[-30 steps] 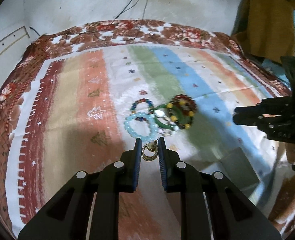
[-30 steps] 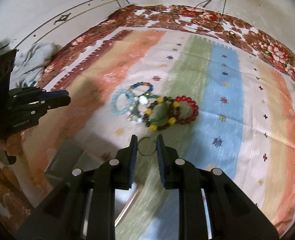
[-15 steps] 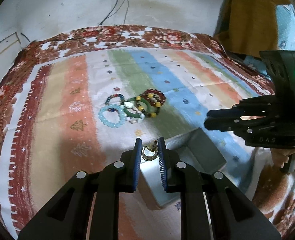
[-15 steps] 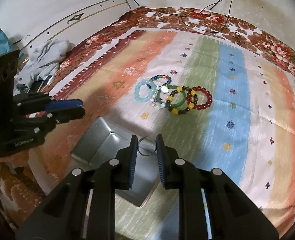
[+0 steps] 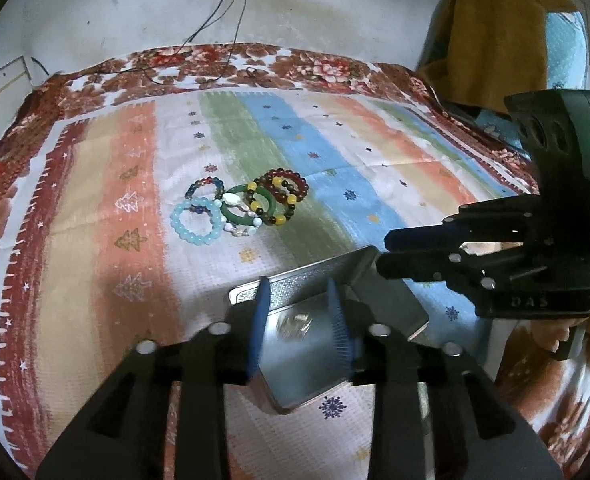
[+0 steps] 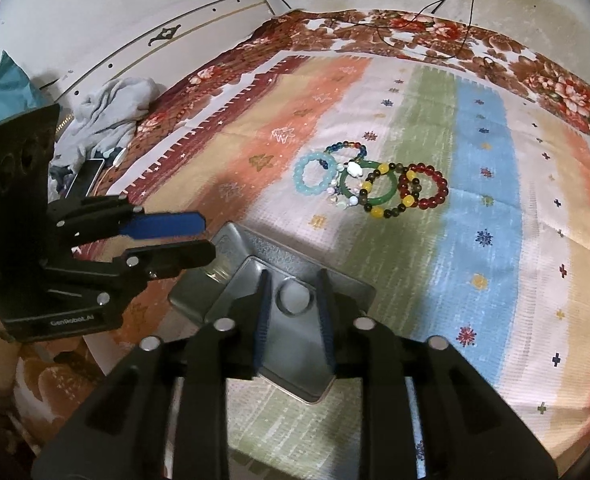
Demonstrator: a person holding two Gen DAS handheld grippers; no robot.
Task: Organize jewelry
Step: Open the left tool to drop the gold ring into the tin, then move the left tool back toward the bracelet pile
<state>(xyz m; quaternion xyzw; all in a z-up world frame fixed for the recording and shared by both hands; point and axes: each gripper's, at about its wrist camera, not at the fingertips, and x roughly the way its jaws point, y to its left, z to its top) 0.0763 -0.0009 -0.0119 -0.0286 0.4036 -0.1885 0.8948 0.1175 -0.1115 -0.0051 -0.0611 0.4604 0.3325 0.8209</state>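
Nearest, the left gripper (image 5: 299, 322) has its fingers spread and grips nothing; a blurred gold earring (image 5: 293, 325) shows between them over the open metal tin (image 5: 391, 300). The right gripper (image 6: 292, 304) is likewise released, a thin silver ring (image 6: 295, 298) lying in the tin's tray between its fingers. Farther, at 12 o'clock, the beaded bracelets (image 6: 369, 182) cluster on the striped cloth (image 6: 479, 208).
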